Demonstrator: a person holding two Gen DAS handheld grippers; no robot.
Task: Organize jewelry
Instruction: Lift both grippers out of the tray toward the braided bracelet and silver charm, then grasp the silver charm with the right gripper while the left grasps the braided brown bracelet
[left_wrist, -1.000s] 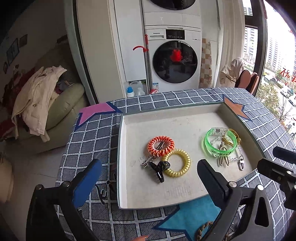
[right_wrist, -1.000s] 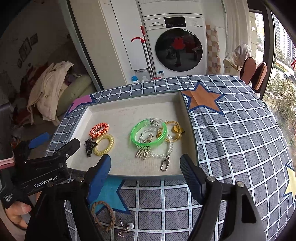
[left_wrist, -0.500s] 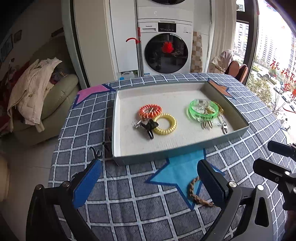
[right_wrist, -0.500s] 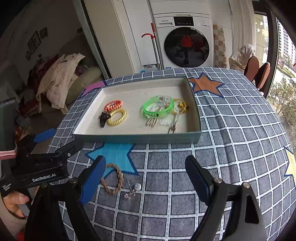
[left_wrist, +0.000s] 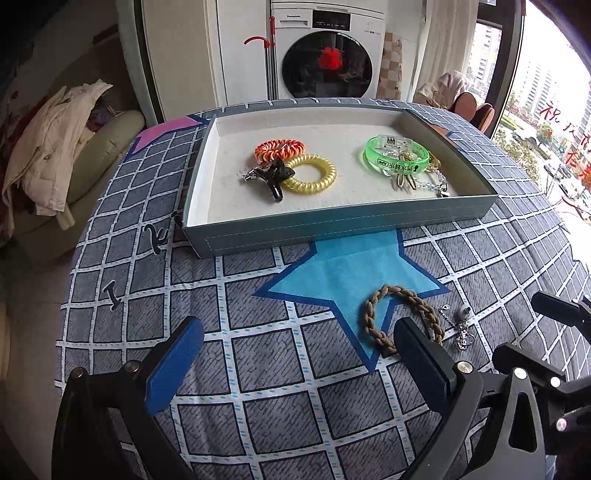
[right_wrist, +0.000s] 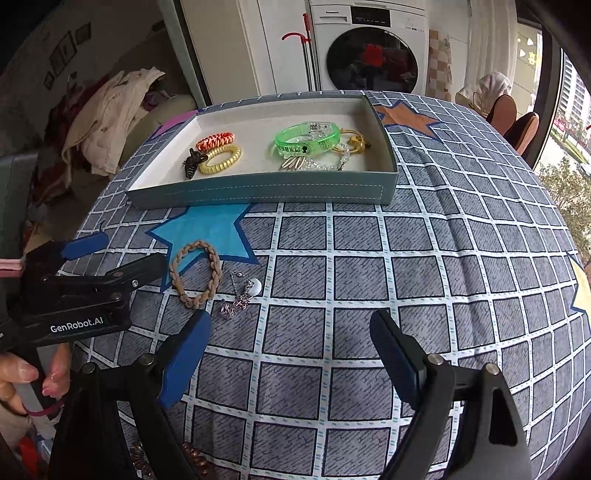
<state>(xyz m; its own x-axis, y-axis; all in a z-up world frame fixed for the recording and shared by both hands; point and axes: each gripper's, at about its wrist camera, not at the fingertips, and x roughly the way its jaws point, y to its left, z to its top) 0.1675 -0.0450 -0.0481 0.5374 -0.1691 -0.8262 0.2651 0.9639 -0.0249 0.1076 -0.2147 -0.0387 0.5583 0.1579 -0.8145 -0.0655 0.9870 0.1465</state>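
A braided brown bracelet (left_wrist: 400, 317) lies flat on the checked tablecloth (left_wrist: 258, 369), on the tip of a blue star just in front of the grey-blue tray (left_wrist: 332, 225), with a small silver chain piece (right_wrist: 240, 295) just beside it. Inside the tray rest an orange coil band (left_wrist: 279, 147), a yellow coil band (left_wrist: 310, 174), a black clip (left_wrist: 276, 179) and a green wristband (left_wrist: 395, 157). The left gripper (left_wrist: 299, 360) tilts down near the braided bracelet, jaws spread wide with nothing between them, and the right gripper (right_wrist: 290, 345), also angled down over bare cloth beside the chain piece, stands wide open and empty.
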